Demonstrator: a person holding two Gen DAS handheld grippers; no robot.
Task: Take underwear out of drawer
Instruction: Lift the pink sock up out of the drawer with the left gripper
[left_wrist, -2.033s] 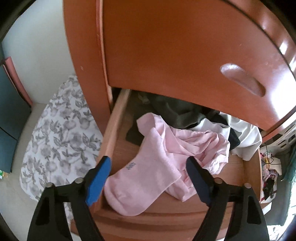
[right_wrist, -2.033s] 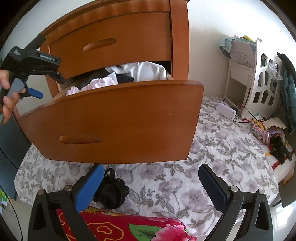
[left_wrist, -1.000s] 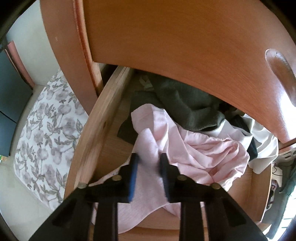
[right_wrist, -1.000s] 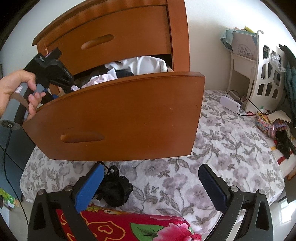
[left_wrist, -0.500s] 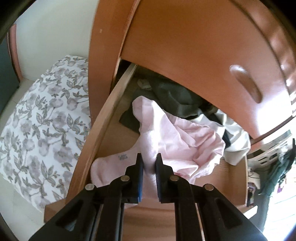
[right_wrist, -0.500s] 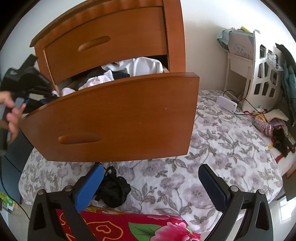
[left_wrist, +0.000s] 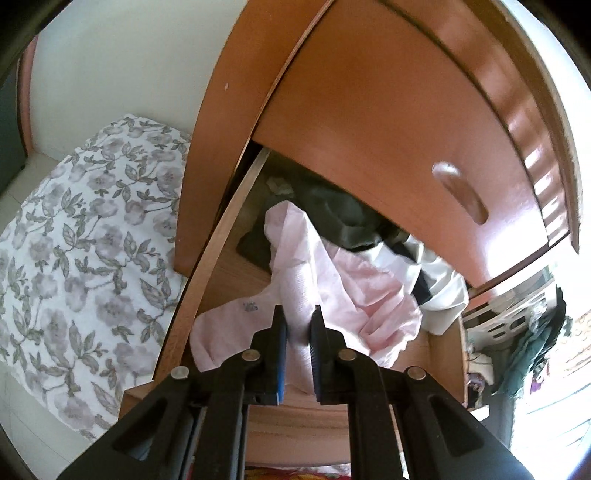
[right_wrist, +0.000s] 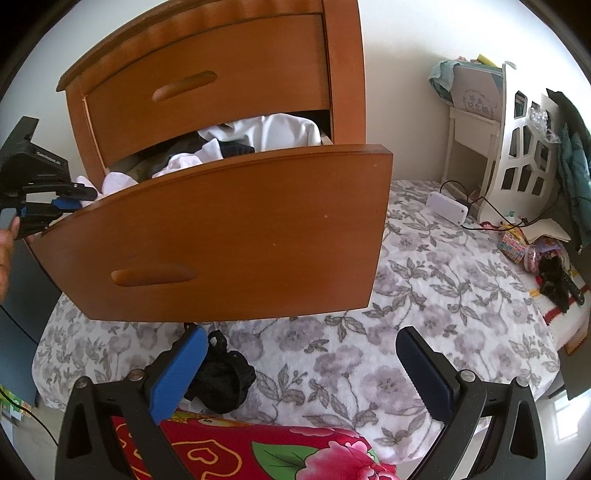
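- Left gripper (left_wrist: 298, 325): jaws clamped on pink underwear (left_wrist: 303, 280), lying at the drawer (right_wrist: 229, 236) front, 6 o'clock of dark clothes (left_wrist: 343, 221).
- Right gripper (right_wrist: 301, 369): jaws apart, empty, above floral bedspread (right_wrist: 424, 295).

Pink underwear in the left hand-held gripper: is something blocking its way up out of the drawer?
Nothing visible blocks it. The left hand-held gripper is shut on the pink underwear, near the open drawer's front; the closed upper drawer overhangs only the back.

Upper drawer front (left_wrist: 388, 122) hides the dark clothes (left_wrist: 343, 221) (partly).
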